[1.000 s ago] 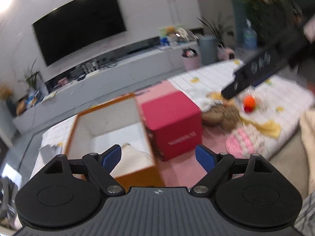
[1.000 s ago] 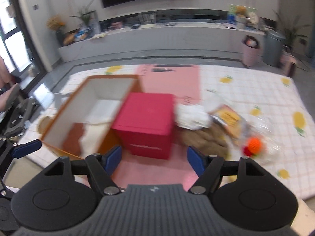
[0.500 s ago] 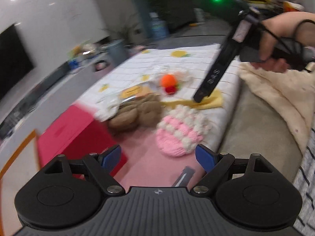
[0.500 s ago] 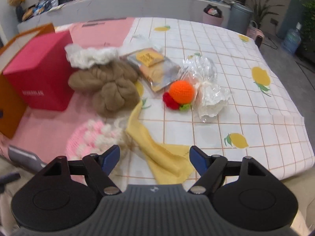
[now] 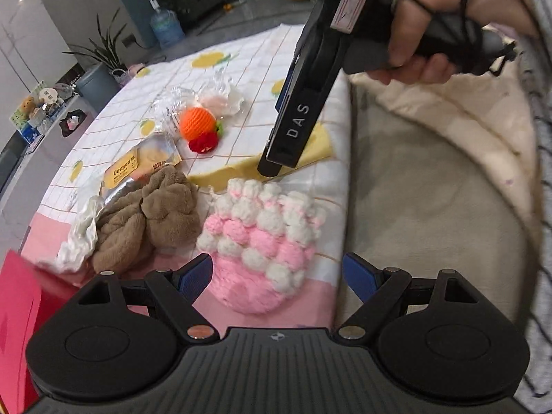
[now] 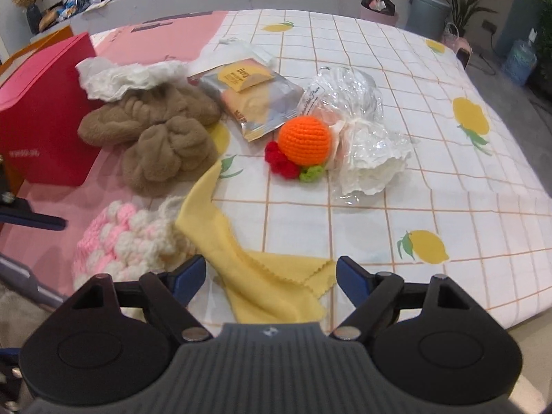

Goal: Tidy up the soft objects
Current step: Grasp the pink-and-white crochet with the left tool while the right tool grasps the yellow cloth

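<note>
My left gripper (image 5: 277, 276) is open and empty, just above a pink-and-white knitted hat (image 5: 265, 234) near the table's edge. My right gripper (image 6: 270, 277) is open and empty over a yellow cloth (image 6: 262, 276); it shows in the left wrist view (image 5: 276, 165) pointing down at that cloth (image 5: 314, 148). A brown plush piece (image 6: 162, 134) lies left of centre. An orange crochet ball with red and green bits (image 6: 303, 145) sits in the middle. The hat also shows in the right wrist view (image 6: 127, 241).
A red box (image 6: 38, 110) stands at the left with an orange box edge (image 6: 34, 43) behind it. A foil snack packet (image 6: 255, 96), crinkled clear wrap (image 6: 358, 131) and white paper (image 6: 120, 76) lie on the lemon-print cloth (image 6: 414, 179). A beige blanket (image 5: 431, 179) lies off the table's edge.
Both grippers have swung from the boxes to the pile of soft things and moved closer. The left now hangs over the knitted hat, the right over the yellow cloth.
</note>
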Demonstrator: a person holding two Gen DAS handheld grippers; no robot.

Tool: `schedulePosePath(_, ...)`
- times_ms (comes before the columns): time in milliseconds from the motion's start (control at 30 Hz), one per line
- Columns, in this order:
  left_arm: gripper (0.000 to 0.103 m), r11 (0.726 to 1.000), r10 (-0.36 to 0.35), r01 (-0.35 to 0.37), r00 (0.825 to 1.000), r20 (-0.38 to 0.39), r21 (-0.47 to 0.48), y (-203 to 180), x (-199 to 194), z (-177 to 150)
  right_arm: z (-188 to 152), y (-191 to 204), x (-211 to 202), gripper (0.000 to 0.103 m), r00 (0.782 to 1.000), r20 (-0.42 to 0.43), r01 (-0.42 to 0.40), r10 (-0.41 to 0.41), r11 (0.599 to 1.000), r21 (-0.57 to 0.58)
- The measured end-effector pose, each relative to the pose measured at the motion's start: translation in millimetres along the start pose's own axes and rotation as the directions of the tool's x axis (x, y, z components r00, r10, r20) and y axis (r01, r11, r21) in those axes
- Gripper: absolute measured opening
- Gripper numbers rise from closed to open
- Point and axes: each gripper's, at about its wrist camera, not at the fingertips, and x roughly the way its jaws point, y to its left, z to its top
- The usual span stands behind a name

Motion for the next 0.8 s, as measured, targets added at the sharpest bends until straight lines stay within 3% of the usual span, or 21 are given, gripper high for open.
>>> schedulePosePath(367,0.1,0.996,-0.076,0.075,0.997,-0.016,-0.056,28.7,28.3,25.1,0.9,-5.3,11.3,0.066,0.999,-0.015,-0.031,0.031,1.0,-0.004)
schedulePosePath(533,0.103,0.99,-0.121,0.119,0.992,-0.024,-0.08,33.3,34.3,23.6,1.4,-6.7,11.1,0.066,0.999,-0.025,-0.039,0.039,0.999,-0.001)
schedulePosePath(733,0.103,0.998,-0.056,0.055,0.997,-0.054,-0.007,17.8,40.3,20.3,0.7,-4.0,11.9,0.066,0.999,-0.03,-0.03,0.03,0.999,-0.015)
schedulePosePath(800,0.103,0.999,-0.05,0.049,0.997,-0.063,-0.012,13.6,42.6,19.2,0.0,-3.5,12.0,0.06,0.999,-0.027,-0.027,0.026,0.999,-0.022)
